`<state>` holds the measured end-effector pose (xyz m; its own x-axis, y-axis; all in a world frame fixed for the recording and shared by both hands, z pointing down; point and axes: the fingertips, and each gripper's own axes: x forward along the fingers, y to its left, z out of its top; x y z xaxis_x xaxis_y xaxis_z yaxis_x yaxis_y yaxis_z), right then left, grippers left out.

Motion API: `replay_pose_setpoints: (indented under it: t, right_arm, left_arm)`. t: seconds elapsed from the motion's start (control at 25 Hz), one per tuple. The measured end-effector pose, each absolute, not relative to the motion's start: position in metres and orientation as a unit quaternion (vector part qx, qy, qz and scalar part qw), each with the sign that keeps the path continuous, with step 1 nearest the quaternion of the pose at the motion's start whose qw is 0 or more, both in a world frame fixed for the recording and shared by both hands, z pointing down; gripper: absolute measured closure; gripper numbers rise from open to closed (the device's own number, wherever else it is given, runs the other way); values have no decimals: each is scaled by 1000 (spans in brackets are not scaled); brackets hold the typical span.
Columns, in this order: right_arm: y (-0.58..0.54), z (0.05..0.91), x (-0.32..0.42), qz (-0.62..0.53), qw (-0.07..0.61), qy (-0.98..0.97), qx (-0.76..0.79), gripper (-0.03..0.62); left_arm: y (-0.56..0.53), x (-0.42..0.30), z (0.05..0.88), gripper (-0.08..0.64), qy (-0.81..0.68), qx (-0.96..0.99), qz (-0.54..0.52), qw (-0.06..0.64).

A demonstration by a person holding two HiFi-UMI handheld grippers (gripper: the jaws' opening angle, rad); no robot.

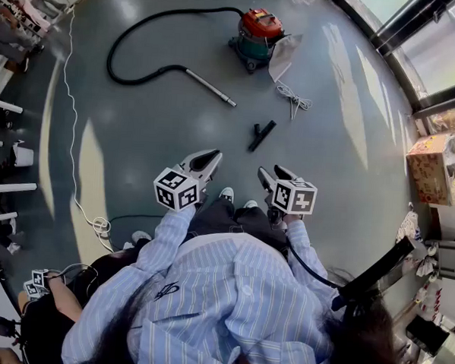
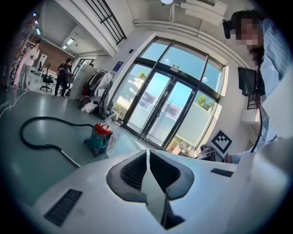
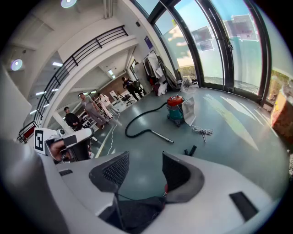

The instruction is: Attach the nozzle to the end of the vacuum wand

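1. Head view: The teal canister vacuum cleaner with a red lid [image 1: 258,34] stands on the grey floor [image 1: 139,135], far from the person. Its black flexible hose [image 1: 135,51] loops out to the left of the vacuum cleaner and ends in the thin silver metal wand [image 1: 209,87], which lies flat. The small black plastic nozzle [image 1: 262,135] lies on the person's side of the vacuum cleaner, near the wand's free end but apart from it, so the joining is not yet done. A white bundled power cord [image 1: 293,97] lies just beside the vacuum cleaner. The left gripper [image 1: 206,161] and the right gripper [image 1: 276,175] are held before the body, well apart from the vacuum cleaner. I judge this to be a ready pose before reaching. Their cubes carry only black-and-white square patterns, no letters.

2. Left gripper view: The left gripper [image 2: 147,155] has its jaws pressed together with nothing between them. The vacuum cleaner [image 2: 98,137] is ahead and to the left, and the nozzle does not show here. No brand on the vacuum cleaner can be read.

3. Right gripper view: The right gripper [image 3: 145,167] has its jaws wide apart and empty, with only floor between them. The nozzle [image 3: 190,150] lies on the near side of the vacuum cleaner [image 3: 176,109], beside the wand [image 3: 162,136]. I judge the wide opening is prepared for taking the nozzle. No writing is readable here.
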<state>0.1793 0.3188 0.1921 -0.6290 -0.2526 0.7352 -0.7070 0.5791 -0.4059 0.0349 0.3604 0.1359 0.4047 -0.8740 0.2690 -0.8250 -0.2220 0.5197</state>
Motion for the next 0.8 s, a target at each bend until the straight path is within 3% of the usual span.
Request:
replay_pose_setpoints:
  t: [0.8]
  right_arm:
    - [320,189,238,380,298,-825,294,359]
  left_arm:
    - [353,105,124,554,-526,794,-34,302]
